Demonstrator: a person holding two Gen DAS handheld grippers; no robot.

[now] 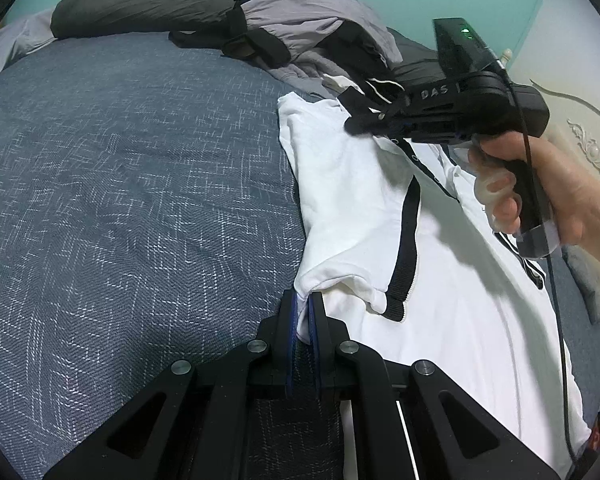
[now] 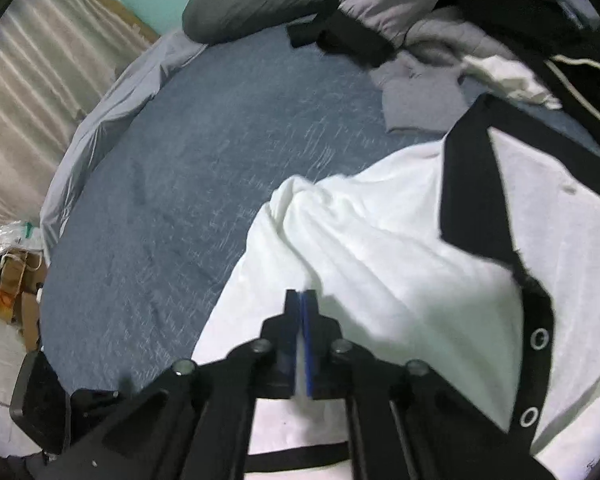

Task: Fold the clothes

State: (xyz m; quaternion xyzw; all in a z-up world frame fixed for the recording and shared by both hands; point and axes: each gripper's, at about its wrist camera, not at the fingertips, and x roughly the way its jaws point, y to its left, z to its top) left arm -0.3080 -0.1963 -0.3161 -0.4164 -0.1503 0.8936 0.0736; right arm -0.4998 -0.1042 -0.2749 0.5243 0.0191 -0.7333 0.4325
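Two hand-held grippers working white shirt (image 1: 380, 216) on bed (image 1: 140, 184): left hand-held gripper (image 1: 303, 312) pinching its edge, right hand-held gripper (image 2: 303, 308) clamping fold; folding barely beginning, clothes pile (image 1: 300, 32) waiting.

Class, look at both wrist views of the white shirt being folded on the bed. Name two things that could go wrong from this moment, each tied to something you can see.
1. The left tool pinches only a small corner of the white shirt; a pull could slip it free.
2. The shirt is bunched into ridges ahead of the right tool, so creases may get folded in.
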